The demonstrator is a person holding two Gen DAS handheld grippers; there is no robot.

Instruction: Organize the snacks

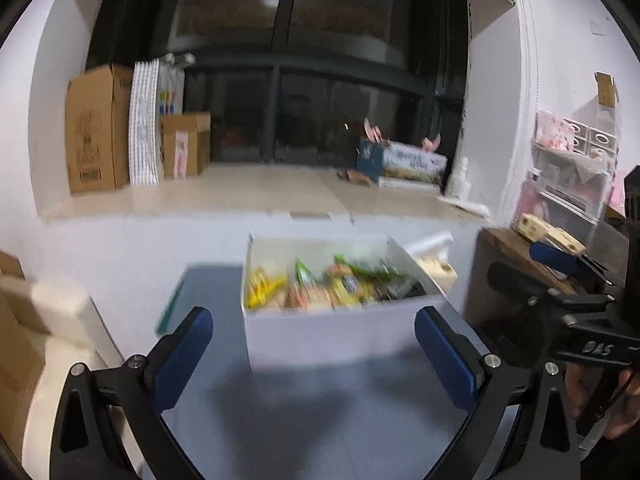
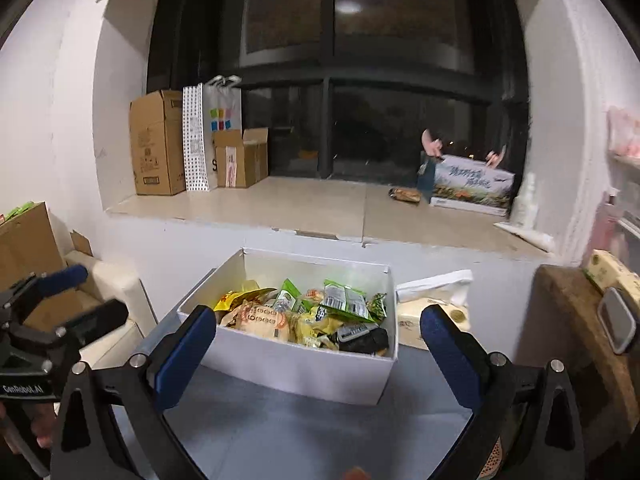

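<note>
A white open box (image 1: 320,332) (image 2: 304,368) stands on a grey-blue table, filled with several snack packets (image 1: 320,288) (image 2: 304,316) in yellow, green, orange and black wrappers. My left gripper (image 1: 314,342) is open and empty, its blue pads either side of the box's near wall, a little short of it. My right gripper (image 2: 318,342) is open and empty, also just in front of the box. The right gripper shows at the right edge of the left wrist view (image 1: 560,280); the left gripper shows at the left edge of the right wrist view (image 2: 60,304).
A tissue box (image 2: 432,320) stands right of the snack box. A wooden side table (image 2: 576,340) is at the right, cardboard boxes (image 2: 28,248) at the left. Behind is a window ledge (image 2: 320,208) with cartons (image 2: 156,144) and a printed box (image 2: 472,184).
</note>
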